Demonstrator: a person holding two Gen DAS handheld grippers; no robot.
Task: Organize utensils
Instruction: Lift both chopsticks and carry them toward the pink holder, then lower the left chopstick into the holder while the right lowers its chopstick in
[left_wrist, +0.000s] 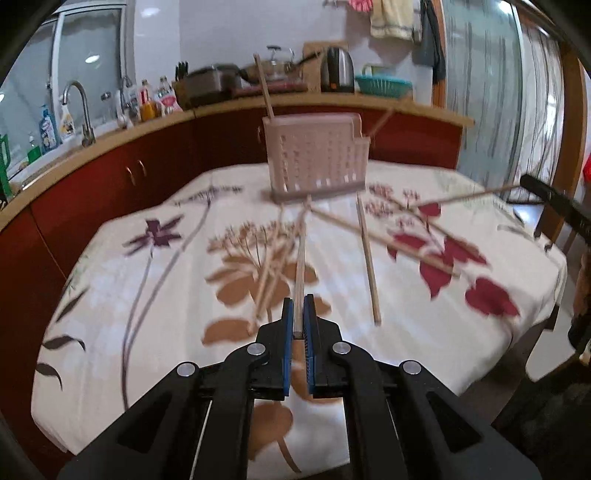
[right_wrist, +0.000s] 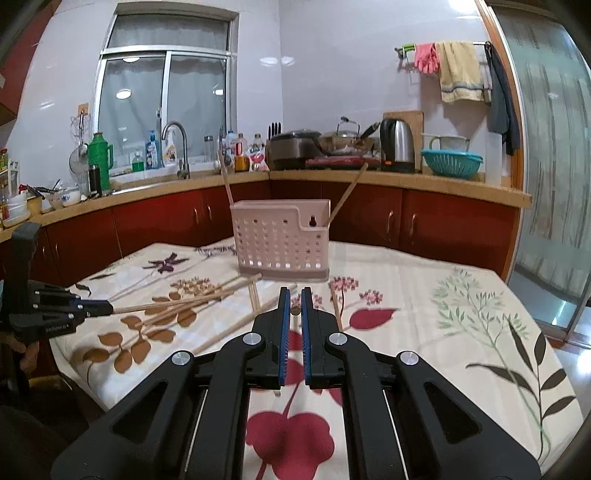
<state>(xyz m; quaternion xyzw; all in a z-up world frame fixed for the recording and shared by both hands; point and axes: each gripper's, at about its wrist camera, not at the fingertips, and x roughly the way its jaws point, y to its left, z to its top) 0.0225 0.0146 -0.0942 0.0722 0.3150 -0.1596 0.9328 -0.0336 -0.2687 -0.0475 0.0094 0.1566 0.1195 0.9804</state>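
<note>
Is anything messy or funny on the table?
Yes. Many chopsticks lie scattered and crisscrossed on the flowery tablecloth in front of the pink holder, which has only two, leaning opposite ways. The left gripper pinches one chopstick.

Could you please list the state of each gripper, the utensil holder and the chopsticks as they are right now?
Left gripper: shut on a chopstick.
Right gripper: shut on a chopstick end, seen end-on between the pads.
Utensil holder: upright on the tablecloth, two chopsticks standing in it, leaning.
Loose chopsticks: lying scattered on the cloth in front of the holder.
</note>
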